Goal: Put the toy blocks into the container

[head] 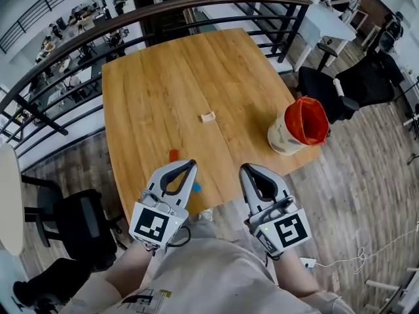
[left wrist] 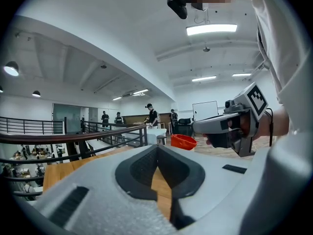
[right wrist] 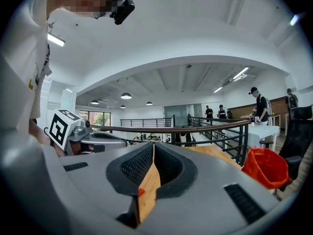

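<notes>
The person holds both tools side by side over the near edge of the table (head: 157, 90), a ready stance before any pick. The left gripper (head: 188, 167) is clenched on nothing, and so is the right gripper (head: 247, 170), jaws pressed together and empty. A blue block (head: 196, 188) lies just beside the left gripper, and a red block (head: 173, 155) sits just ahead of its tip, so these are probably the easiest first picks. A pale wooden block (head: 207, 116) rests farther out, mid-table. The container (head: 283, 139), lined in orange, stands by the right edge, nearer the right gripper, with the railing (head: 196, 5) beyond.
</notes>
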